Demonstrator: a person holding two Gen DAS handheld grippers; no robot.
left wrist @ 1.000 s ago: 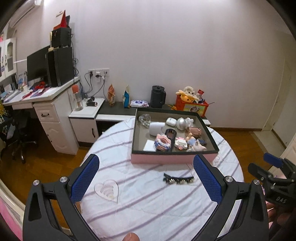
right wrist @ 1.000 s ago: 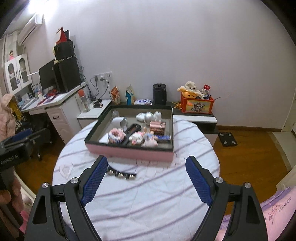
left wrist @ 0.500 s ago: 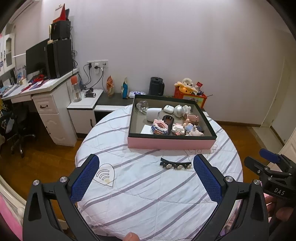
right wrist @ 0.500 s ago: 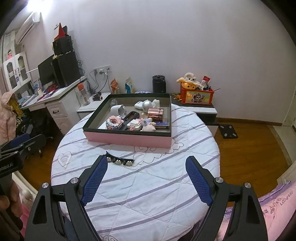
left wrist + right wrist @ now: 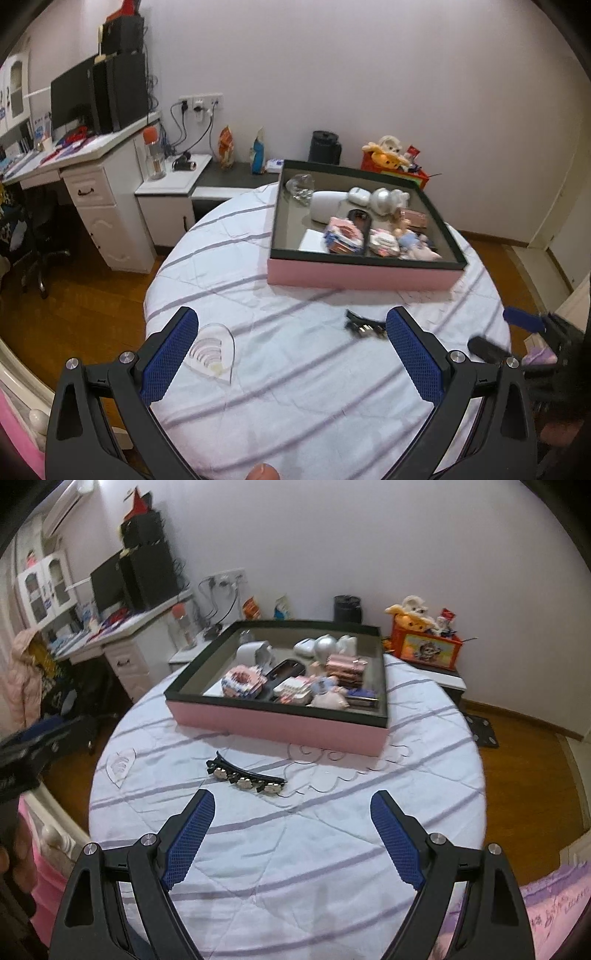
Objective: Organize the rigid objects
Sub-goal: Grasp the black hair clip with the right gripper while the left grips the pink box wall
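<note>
A pink box [image 5: 362,278] with a dark rim stands at the far side of the round table [image 5: 295,406] and holds several small objects. It also shows in the right wrist view [image 5: 280,725]. A black hair clip with metal studs [image 5: 245,777] lies on the cloth in front of the box; in the left wrist view the clip [image 5: 364,326] is partly behind my right finger. A clear heart-shaped dish [image 5: 212,354] lies by my left finger. My left gripper [image 5: 291,325] is open and empty above the table. My right gripper [image 5: 291,808] is open and empty, just short of the clip.
A white desk [image 5: 92,173] with a monitor stands at the left. A low shelf along the wall carries a black kettle [image 5: 324,147] and an orange toy box [image 5: 424,646]. Wooden floor surrounds the table. The other gripper shows at the right edge [image 5: 524,332].
Both grippers have moved down and closer to the table after pulling back. The clip now sits nearer the right gripper's fingers. Both stay open.
</note>
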